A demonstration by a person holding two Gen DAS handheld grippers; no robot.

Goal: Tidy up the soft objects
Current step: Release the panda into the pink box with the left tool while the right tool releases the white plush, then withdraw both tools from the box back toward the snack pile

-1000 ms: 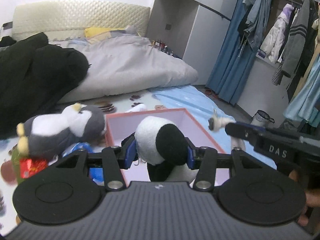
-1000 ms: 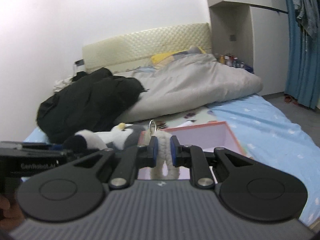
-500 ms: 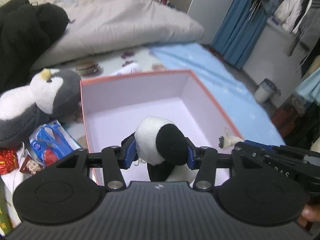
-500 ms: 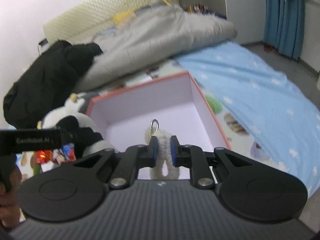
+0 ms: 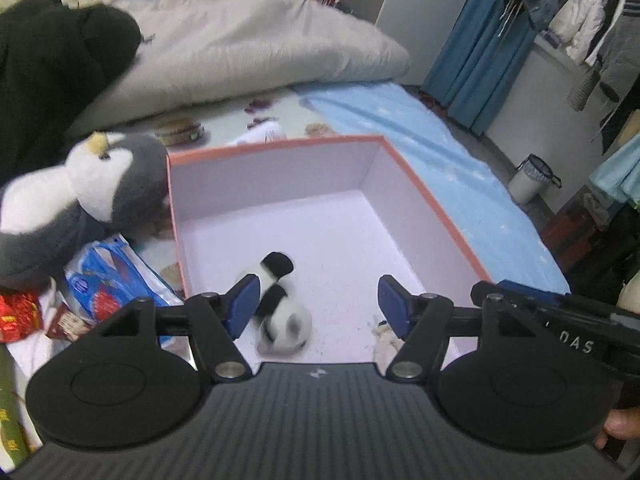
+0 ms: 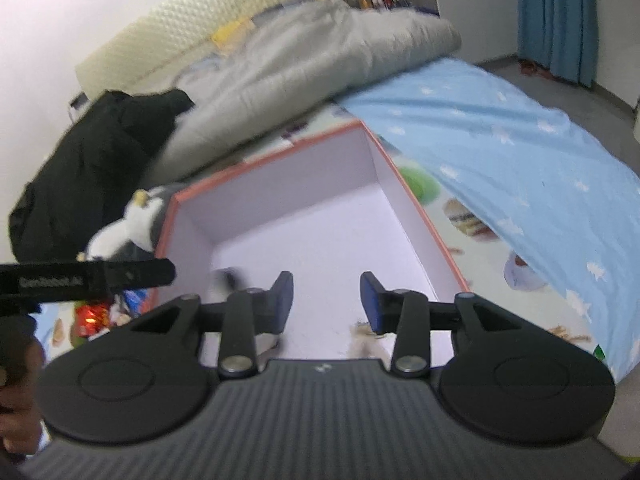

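You get even, soft indoor light, brightest off the wall (image 6: 60,20) at ten o'clock; motion blur smears the panda (image 5: 280,308); fisheye bends the edges.

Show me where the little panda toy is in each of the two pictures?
Left wrist view: the panda lies on the box floor, low and left of centre, beside the left finger.
Right wrist view: only a blurred bit of it shows, lower left, mostly hidden behind that gripper's finger.
Shared landmark: the box with the orange rim.
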